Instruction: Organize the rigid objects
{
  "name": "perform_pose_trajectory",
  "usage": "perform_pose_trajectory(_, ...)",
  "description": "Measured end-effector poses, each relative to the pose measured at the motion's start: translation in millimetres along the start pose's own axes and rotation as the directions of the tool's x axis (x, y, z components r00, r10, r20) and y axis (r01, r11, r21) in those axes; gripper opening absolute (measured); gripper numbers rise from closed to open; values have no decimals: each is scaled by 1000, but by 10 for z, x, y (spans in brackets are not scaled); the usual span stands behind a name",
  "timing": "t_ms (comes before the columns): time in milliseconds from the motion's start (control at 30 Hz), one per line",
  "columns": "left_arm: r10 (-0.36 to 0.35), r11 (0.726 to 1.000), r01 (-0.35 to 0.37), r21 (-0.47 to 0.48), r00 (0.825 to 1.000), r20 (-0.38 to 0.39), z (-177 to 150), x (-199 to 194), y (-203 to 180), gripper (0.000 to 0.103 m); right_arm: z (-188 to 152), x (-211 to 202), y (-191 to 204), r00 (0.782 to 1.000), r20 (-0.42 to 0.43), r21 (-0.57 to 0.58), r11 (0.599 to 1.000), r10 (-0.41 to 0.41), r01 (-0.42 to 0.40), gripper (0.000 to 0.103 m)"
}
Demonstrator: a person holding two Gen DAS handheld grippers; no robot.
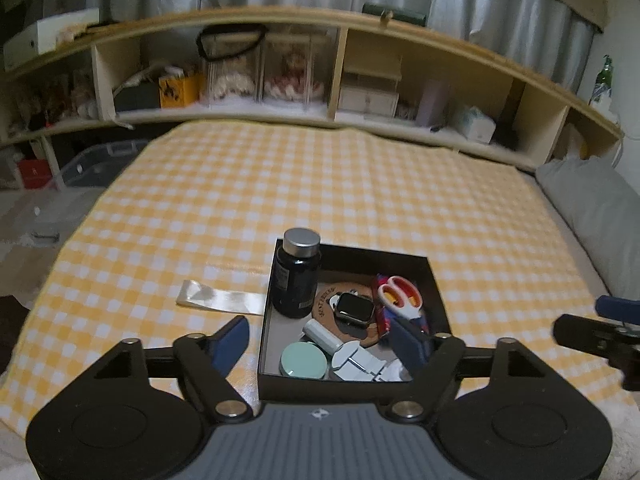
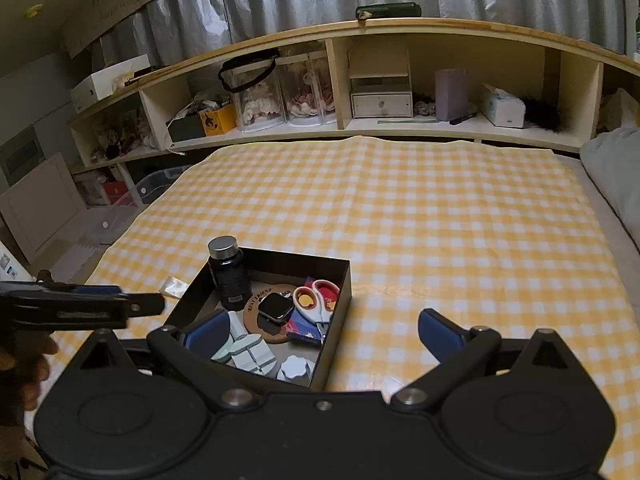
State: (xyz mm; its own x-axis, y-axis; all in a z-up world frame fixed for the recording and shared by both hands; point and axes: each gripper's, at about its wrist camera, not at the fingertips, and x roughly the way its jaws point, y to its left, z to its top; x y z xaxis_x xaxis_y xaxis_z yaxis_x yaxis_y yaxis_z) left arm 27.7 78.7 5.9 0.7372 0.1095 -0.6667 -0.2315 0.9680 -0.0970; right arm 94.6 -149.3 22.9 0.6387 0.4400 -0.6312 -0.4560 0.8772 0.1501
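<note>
Black box (image 1: 434, 280): an open, shallow tray with black walls and a grey floor, lying on the yellow-and-white checked cloth (image 1: 320, 184) near its front edge; it holds all the small rigid things named below.
Dark bottle (image 1: 298, 276): upright in the far-left corner of the box, with a silver cap.
Cork coaster (image 1: 326, 300): round and printed, flat on the box floor just right of the bottle.
Smartwatch (image 1: 354, 307): lies on the coaster, its dark screen facing up.
Scissors (image 1: 400, 294): orange-and-white handles, lying along the right side of the box on a red-and-blue packet (image 2: 306, 326).
Mint round tin (image 1: 304, 360): at the front left of the box, beside a white cylinder (image 1: 322, 334) and a pale grey-blue tool (image 1: 360, 362).
Scalloped pale blue piece (image 2: 296, 368): in the near corner of the box, as seen from the right wrist.
Left gripper (image 1: 322, 342): jaws spread apart with nothing between the blue pads; it hangs above the near edge of the box, one pad over the cloth, the other over the box.
Right gripper (image 2: 322, 334): jaws wide apart and empty, to the right of the left one; its left pad is over the box and its right pad over the bare cloth.
Cream ribbon strip (image 1: 222, 298): flat on the cloth, just left of the box.
Shelf unit (image 1: 340, 76): wooden cubbies behind the cloth, filled with boxes and clear cases.
</note>
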Motion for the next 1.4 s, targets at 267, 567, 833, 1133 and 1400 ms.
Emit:
perform_pose_trajectory(267,8,1000,-8,7,998,55,-165,-387,-80,90,-119,-216,29,999,44,-13,1000,-5,6,102)
perform_pose_trajectory(567,30,998,-35,43,992,120,-346,-660,-103,100,-282,-457,35,995,99,-27,999,-27,30,103)
perform_pose_trajectory(833,37,995,-53,85,984,171,-451,-768,-153,103,-431,-574,72,991,116,-37,997,-60,65,103)
perform_pose_trajectory(1133,45,993,-67,100,979,200,-505,-799,-158,103,-541,-651,76,987,134,-24,995,-91,95,103)
perform_pose_trajectory(1400,47,993,-67,92,976,211,-519,-817,-135,103,-555,-673,102,985,144,-35,994,-94,100,103)
